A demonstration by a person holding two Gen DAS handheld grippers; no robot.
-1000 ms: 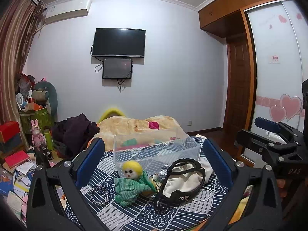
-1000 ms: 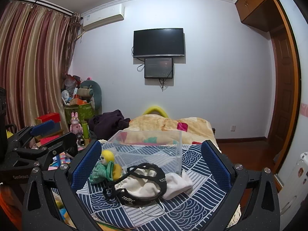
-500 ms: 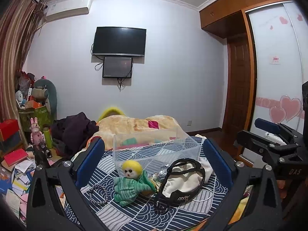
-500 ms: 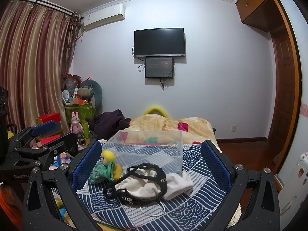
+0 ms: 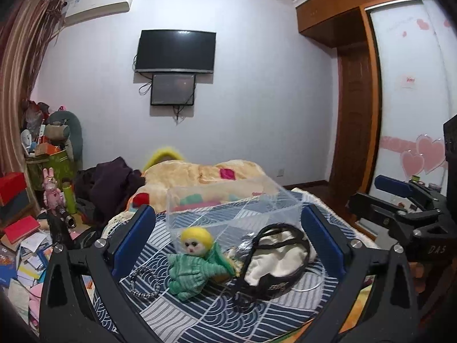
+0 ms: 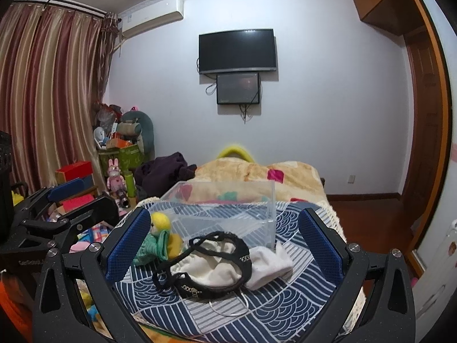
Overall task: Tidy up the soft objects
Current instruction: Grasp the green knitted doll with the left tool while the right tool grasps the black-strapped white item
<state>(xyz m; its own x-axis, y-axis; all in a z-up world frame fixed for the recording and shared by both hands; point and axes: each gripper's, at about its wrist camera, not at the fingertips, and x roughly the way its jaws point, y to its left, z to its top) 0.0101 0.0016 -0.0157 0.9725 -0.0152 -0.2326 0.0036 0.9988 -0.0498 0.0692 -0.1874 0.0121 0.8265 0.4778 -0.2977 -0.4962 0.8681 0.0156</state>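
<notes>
A small doll [image 5: 197, 263] with yellow hair and green knit clothes lies on the blue patterned bedspread [image 5: 200, 314]; it also shows in the right wrist view [image 6: 157, 237]. Beside it lies a white cloth item with black straps [image 5: 274, 260], also in the right wrist view [image 6: 214, 263], with a white sock [image 6: 268, 263] next to it. A clear plastic box [image 5: 228, 208] stands behind them, also in the right wrist view [image 6: 225, 211]. My left gripper [image 5: 228, 237] is open and empty above the doll and cloth. My right gripper [image 6: 224, 237] is open and empty.
A black-and-white cord [image 5: 142, 283] lies left of the doll. A yellow blanket [image 5: 200, 177] and dark clothes [image 5: 111, 183] lie further up the bed. Boxes, books and toys [image 5: 25, 228] crowd the floor at left. A wardrobe [image 5: 414, 114] stands at right.
Both grippers stay nearly still and open. The views shift only slightly. Nothing on the bed has moved.
</notes>
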